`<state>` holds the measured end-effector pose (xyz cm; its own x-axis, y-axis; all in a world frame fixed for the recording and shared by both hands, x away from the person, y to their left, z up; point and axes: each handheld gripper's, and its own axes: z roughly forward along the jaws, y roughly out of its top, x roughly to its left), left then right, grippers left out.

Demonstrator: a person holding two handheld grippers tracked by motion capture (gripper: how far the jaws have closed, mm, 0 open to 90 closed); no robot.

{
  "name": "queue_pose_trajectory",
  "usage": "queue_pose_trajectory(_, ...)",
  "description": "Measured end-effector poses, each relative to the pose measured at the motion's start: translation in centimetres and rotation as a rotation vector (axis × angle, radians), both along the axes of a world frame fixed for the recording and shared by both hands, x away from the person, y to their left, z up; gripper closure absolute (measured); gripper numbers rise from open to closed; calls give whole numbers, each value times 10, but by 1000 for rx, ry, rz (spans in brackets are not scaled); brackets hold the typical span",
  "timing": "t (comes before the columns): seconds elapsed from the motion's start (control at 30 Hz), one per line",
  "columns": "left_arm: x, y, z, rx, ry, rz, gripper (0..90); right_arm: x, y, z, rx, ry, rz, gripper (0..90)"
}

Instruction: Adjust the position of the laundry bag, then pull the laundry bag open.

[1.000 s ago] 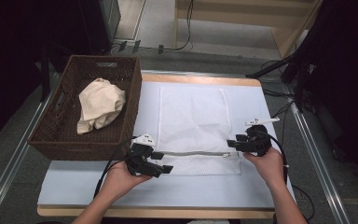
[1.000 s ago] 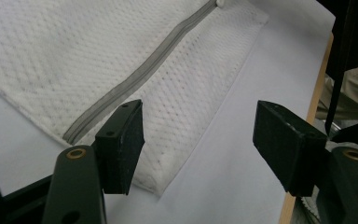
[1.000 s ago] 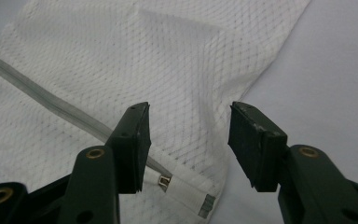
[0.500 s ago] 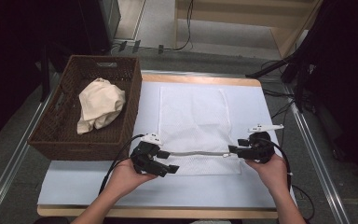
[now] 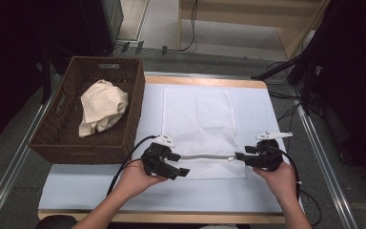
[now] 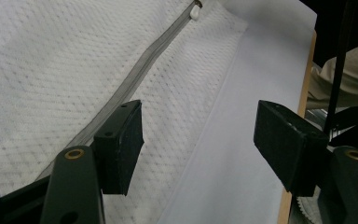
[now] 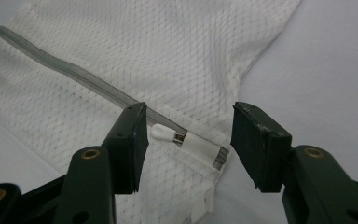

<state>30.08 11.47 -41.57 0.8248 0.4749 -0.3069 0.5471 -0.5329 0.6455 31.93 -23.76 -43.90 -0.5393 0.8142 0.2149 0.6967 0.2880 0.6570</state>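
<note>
Pale-covered surface [image 5: 100,191] with a wooden edge along the near and far sides. At the left, on that surface, a dark woven basket [image 5: 52,143] holding a crumpled cream cloth [image 5: 102,107]. Just right of the basket, flat on the covering, a white mesh laundry bag [image 5: 198,119], its grey zipper [image 5: 205,156] running along the near end between the two tools. Beyond the far edge, floor with dark cables.

Left hand-held gripper [image 5: 171,164] held in the left hand [image 5: 136,179] at the near left corner of the bag; in the left gripper view [image 6: 198,140], jaws spread wide and released, nothing between them, one pad over the mesh just beside the zipper [image 6: 140,70], the other over the bare covering near the wooden edge. Black cable trailing from it toward the basket.

Right hand-held gripper [image 5: 240,156] held in the right hand [image 5: 279,179] at the near right corner; in the right gripper view [image 7: 189,144], jaws released, straddling the zipper's end, with the small white zipper pull [image 7: 163,133] lying between them, close to the left pad; whether touching it cannot be told.
</note>
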Motion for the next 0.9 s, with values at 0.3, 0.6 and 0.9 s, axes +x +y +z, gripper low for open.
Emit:
queue_pose_trajectory(0.3,3,-10,-1,7,-7,-19,358,-4,-7,-4,-1,-3,-22,478)
queue_pose_trajectory(0.6,7,-19,-3,15,-4,-34,360,-5,-12,-11,-13,25,-45,505)
queue_pose_trajectory(0.9,13,-28,-8,0,3,-24,359,1,-12,-22,-24,60,-56,531)
